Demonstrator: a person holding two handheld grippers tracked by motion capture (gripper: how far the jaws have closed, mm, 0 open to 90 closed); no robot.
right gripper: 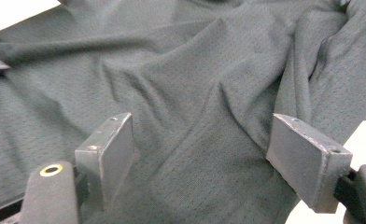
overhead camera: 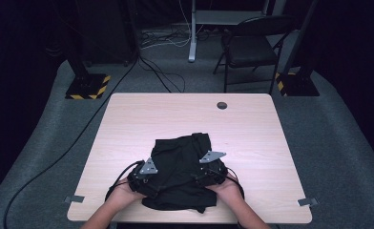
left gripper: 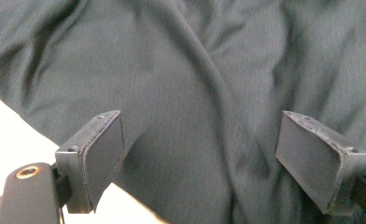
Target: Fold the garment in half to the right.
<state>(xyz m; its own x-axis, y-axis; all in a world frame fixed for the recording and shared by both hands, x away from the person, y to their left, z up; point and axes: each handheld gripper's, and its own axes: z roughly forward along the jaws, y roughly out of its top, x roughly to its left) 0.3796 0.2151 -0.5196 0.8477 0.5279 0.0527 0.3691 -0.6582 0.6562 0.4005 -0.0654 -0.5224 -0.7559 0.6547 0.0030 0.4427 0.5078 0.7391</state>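
On the near half of the pale wooden table (overhead camera: 128, 119) lies a crumpled black mesh garment (overhead camera: 182, 164), bunched into folds and reaching almost to the near edge. From the bottom of the high view both of the person's hands come in, each holding a gripper at one side of the cloth: the left gripper (overhead camera: 144, 174) sits at the garment's left edge and the right gripper (overhead camera: 211, 167) at its right side, both over the fabric. Seen from the left gripper view, the left gripper (left gripper: 200, 154) has its jaws standing wide apart just above the wrinkled cloth, gripping nothing. Likewise the right gripper (right gripper: 202, 158) has its jaws spread over a raised fold, the pads not pressing it
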